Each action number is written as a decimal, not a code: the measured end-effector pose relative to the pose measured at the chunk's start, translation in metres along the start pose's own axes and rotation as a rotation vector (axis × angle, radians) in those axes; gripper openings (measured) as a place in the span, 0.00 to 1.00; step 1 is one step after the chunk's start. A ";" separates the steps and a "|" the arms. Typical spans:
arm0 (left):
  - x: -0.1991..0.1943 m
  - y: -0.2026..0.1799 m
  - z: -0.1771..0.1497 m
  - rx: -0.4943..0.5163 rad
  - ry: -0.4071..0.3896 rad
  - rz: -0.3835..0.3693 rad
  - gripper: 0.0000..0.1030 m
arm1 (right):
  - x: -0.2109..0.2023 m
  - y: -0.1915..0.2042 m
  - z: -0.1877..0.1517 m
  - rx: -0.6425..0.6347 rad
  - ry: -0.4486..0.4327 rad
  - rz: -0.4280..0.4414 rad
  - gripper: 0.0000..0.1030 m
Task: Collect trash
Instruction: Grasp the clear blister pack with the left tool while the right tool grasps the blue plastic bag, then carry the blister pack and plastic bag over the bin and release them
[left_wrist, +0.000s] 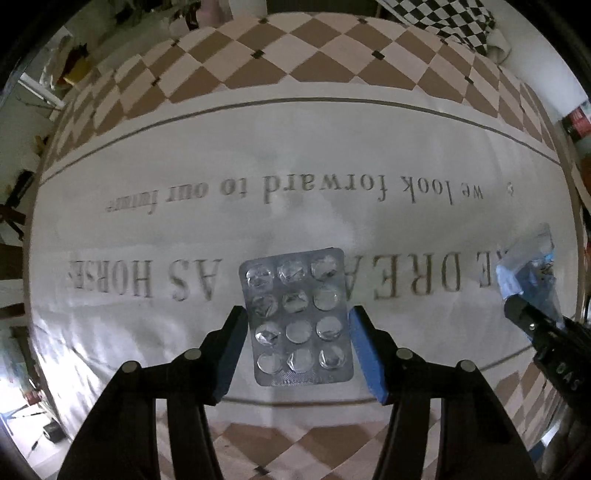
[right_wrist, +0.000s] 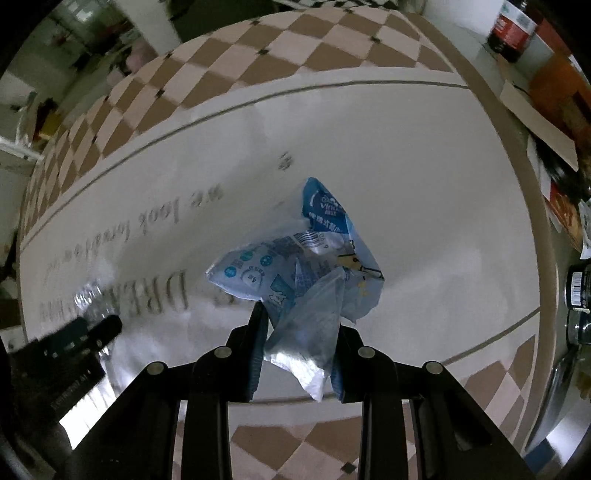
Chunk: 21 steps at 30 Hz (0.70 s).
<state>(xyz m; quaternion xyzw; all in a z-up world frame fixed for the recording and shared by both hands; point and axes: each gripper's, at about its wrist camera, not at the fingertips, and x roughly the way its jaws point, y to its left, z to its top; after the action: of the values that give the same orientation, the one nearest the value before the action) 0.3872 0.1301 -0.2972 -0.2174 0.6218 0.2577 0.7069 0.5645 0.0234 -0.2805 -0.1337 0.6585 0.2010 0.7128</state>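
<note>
Silver blister pack with 12 clear bubbles, blue-and-white crumpled wrapper, white tablecloth with grey lettering, brown-and-cream checked border

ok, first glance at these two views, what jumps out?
In the left wrist view, a silver foil blister pack with crushed, emptied pockets sits between the left gripper's blue-padded fingers. In the right wrist view, a crumpled blue and clear plastic wrapper is pinched in the right gripper. Both hang over a white tablecloth with grey lettering and a brown checkered border.
</note>
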 end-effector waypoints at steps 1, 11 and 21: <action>-0.002 0.005 0.001 0.006 0.002 0.003 0.52 | 0.001 0.003 -0.003 -0.014 0.009 -0.001 0.30; 0.010 0.010 -0.030 -0.009 0.045 -0.017 0.53 | 0.016 0.022 -0.001 -0.074 0.053 -0.058 0.37; 0.001 0.022 -0.021 -0.011 0.035 -0.045 0.52 | 0.018 0.022 -0.004 -0.089 0.023 -0.077 0.30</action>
<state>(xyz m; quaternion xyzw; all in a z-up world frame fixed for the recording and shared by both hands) 0.3569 0.1340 -0.3007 -0.2395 0.6277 0.2412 0.7004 0.5517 0.0432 -0.2970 -0.1930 0.6513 0.2010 0.7058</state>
